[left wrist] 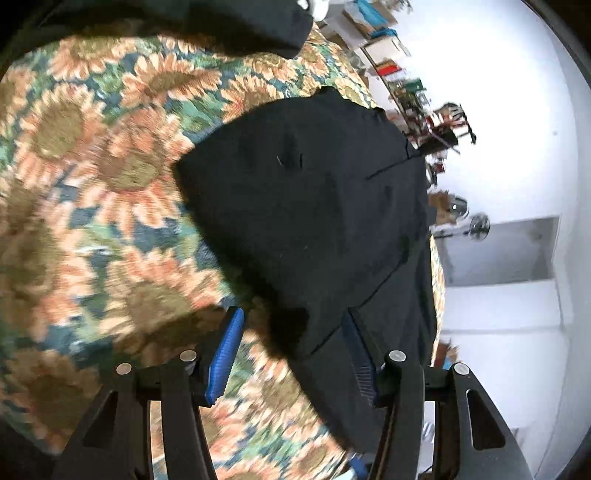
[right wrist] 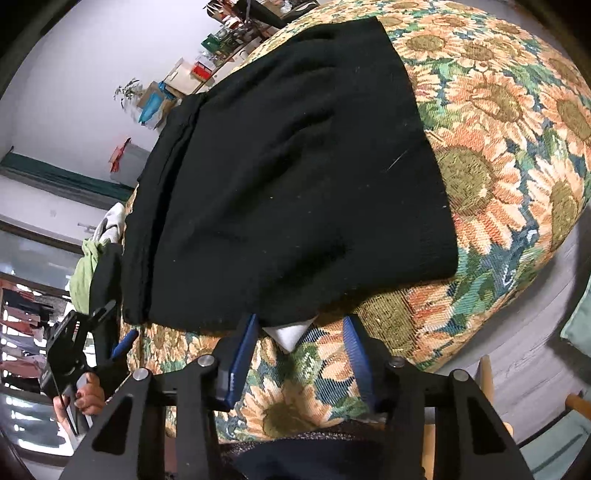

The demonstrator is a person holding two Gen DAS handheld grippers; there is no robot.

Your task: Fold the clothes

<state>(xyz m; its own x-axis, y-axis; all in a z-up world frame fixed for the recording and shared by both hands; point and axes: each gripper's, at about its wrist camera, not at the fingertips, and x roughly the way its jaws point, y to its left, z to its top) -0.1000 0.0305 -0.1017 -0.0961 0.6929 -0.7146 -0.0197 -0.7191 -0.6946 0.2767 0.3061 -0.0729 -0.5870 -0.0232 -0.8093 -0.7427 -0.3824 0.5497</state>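
Observation:
A black garment (left wrist: 314, 206) lies on the sunflower-patterned tablecloth (left wrist: 92, 184), blurred by motion. My left gripper (left wrist: 291, 354) is open, and the garment's near corner reaches down between its blue pads (left wrist: 225, 358), closer to the right one. In the right wrist view the same black garment (right wrist: 288, 177) lies folded flat, with a doubled edge along its left side. My right gripper (right wrist: 299, 354) is open just short of its near hem, where a small white label (right wrist: 291, 334) peeks out. The left gripper (right wrist: 118, 325) shows at the garment's left corner, held by a hand (right wrist: 86, 400).
Another dark garment (left wrist: 258, 22) lies at the table's far end. A green and white heap of clothes (right wrist: 88, 266) sits beyond the left edge. Cluttered shelves (right wrist: 221, 37) line the white wall. A wooden chair (right wrist: 487, 380) stands by the table's near right edge.

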